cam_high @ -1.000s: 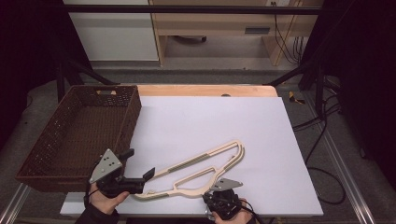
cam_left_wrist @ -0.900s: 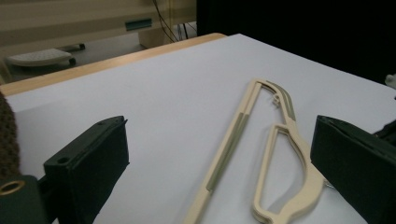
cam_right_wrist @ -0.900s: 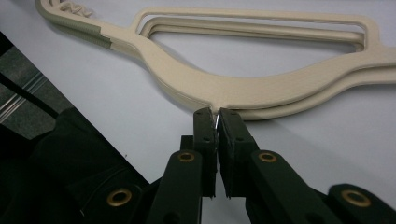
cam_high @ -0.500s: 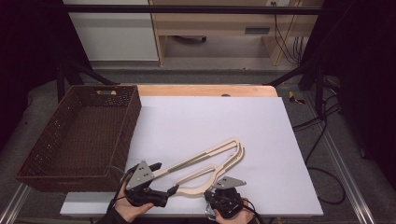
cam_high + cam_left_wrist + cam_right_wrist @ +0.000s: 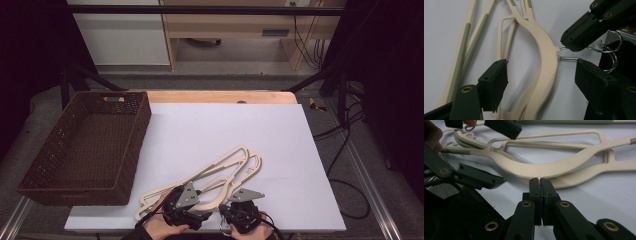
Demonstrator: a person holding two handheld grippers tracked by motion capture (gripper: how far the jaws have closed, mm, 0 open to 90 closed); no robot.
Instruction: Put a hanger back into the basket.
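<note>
Two cream hangers point(image 5: 210, 175) lie stacked on the white counter point(image 5: 280, 150). The left gripper point(image 5: 541, 72) has just been narrowing, its jaws straddling the hangers' curved neck without yet pressing it. Best to centre the neck before squeezing. The right gripper point(image 5: 540, 181), jaws pressed together, pinches the wire hook point(image 5: 609, 50) at the neck.

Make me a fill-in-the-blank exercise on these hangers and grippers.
1. The basket sits at the table's ____ side in the high view.
2. The right gripper is ____ at the hangers' neck.
3. The left gripper has its fingers on either side of a hanger's ____ body.
4. The hangers' hooks are made of ____.

Missing words: left; shut; beige; metal
</note>
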